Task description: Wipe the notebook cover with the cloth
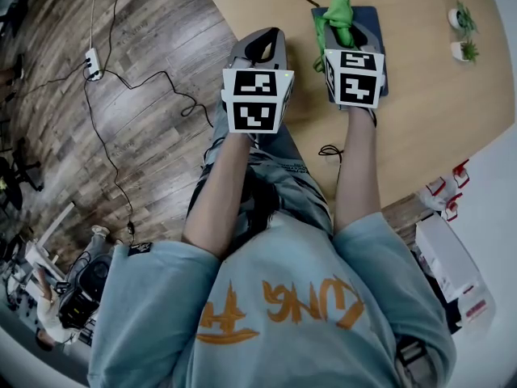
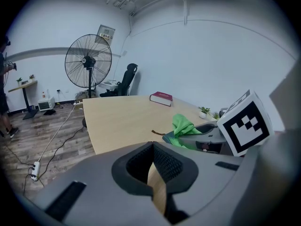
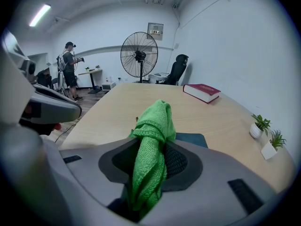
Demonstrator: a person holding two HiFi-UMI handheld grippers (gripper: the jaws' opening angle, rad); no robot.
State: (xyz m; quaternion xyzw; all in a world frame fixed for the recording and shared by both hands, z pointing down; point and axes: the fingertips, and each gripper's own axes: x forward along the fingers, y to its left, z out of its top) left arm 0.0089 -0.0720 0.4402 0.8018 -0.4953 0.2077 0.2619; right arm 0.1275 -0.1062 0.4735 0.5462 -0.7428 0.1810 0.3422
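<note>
A: Where to look for the notebook [image 1: 367,13]?

B: Flat on the counter [image 1: 428,128], not far from the near edge, right under the right tool [image 1: 346,26]. Shows only as a dark blue cover past the tool's body.

A: And the cloth [image 3: 153,126]?

B: Pinched in the right tool, jaws closed on a bunched fold, with a green tuft poking out ahead of the tips. Hangs over the cover; cannot tell whether touching yet.

A: And the left tool [image 2: 153,149]?

B: Closed on nothing, tips together. Hovers beside the right one at the counter's edge, to the left of the notebook.

A: How to expect the cloth to handle?

B: Soft, light, knitted, floppy. Likely to roll under itself and drag rather than glide. Best gripped as now, by a gathered middle, with enough loose end to spread flat on the cover.

A: And the notebook?

B: Looks thin and light, with a smooth cover. Probably skates across the bare wood under a sideways push. Worth pinning a corner or the near edge with the left tool, pressed down gently and kept clear of the wiping path.

A: Anything in the way?

B: Nothing close. Only a red book [image 3: 202,92] and two small potted plants [image 3: 259,125], well apart, farther along the counter.
</note>
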